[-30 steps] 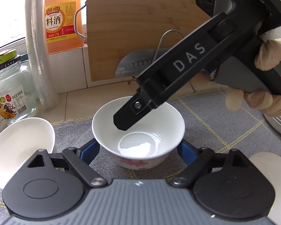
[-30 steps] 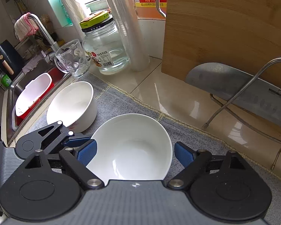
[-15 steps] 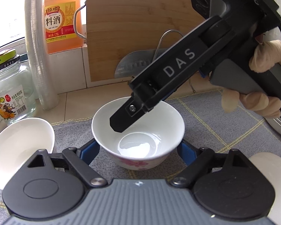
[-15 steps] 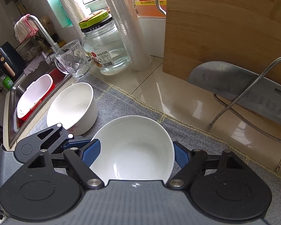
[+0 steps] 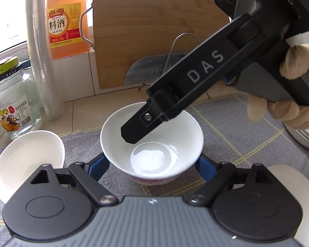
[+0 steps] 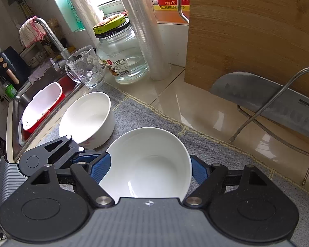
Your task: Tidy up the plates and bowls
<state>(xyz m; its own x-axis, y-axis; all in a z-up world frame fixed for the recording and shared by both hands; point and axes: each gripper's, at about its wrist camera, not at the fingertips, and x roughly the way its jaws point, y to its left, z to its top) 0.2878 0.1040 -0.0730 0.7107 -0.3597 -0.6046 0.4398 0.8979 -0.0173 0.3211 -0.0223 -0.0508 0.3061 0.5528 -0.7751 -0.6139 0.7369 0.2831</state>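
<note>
Left wrist view: left tongs [image 5: 152,165] apart, pads flanking flower-marked bowl [image 5: 152,144] on worktop mat [image 5: 247,127], not pressing.

Right wrist view: right tongs [image 6: 148,169] just closed, clamped on same bowl. Step: grasp. Next: lift level, nest into neighbouring bowl [image 6: 88,119].

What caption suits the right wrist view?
Right tongs closed on a white bowl on grey cloth.
</note>
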